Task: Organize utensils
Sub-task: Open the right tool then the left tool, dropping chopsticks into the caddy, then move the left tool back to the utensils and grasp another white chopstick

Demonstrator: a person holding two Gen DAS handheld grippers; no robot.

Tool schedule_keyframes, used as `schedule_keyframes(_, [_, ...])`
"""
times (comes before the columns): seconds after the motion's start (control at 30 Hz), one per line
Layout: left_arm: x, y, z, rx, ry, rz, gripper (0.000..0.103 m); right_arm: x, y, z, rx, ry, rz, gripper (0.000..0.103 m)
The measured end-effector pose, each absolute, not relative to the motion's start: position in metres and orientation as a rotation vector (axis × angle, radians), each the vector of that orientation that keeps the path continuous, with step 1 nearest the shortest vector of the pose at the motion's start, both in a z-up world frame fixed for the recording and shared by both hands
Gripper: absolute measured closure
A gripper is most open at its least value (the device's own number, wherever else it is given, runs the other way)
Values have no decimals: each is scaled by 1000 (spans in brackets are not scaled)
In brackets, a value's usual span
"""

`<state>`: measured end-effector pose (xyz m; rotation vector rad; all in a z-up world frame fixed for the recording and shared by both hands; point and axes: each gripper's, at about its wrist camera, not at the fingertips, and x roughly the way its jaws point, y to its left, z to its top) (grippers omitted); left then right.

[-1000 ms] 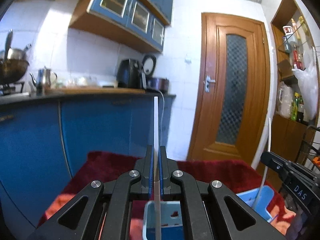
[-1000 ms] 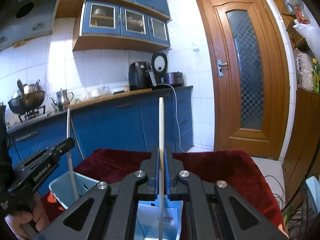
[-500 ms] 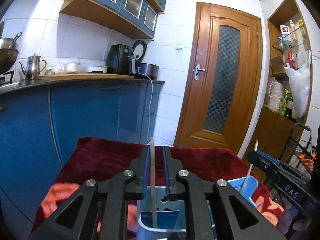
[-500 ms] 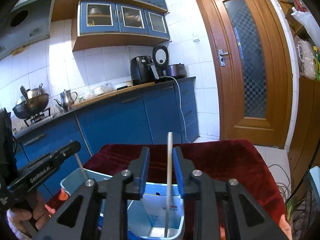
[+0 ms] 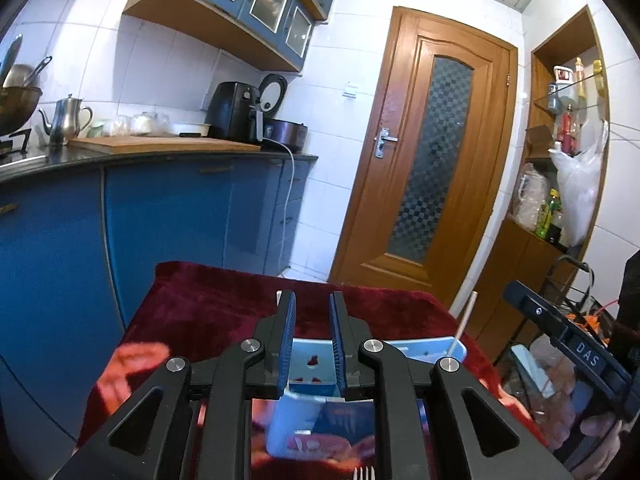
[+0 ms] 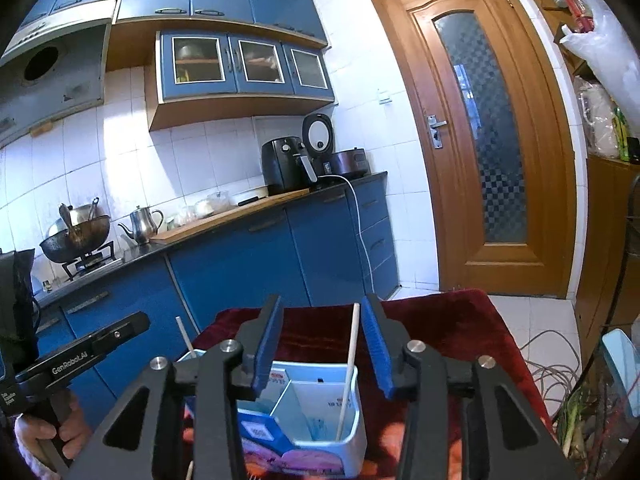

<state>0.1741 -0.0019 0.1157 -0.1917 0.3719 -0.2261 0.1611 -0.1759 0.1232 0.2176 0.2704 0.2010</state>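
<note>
Both grippers are just hanging open over the red cloth (image 6: pixel 460 320), the right gripper (image 6: pixel 322 344) spread around a chopstick (image 6: pixel 347 372) leaning in its light blue box (image 6: pixel 352 432), the left gripper (image 5: pixel 312 340) holding nothing above another blue box (image 5: pixel 296 420).

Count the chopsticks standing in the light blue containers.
2: one chopstick leans in the container below the right hand-held gripper, another chopstick in the left container; others may be hidden.

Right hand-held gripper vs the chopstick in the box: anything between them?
Nothing visible. The chopstick stands leaning in the box's right compartment, between the open fingers of the right hand-held gripper, touching neither.
</note>
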Motion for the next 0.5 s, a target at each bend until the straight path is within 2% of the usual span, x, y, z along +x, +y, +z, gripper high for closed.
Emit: schedule_keyframes(0.5, [119, 10, 117, -123, 498, -207, 85, 102, -173, 125, 233, 361, 211, 59])
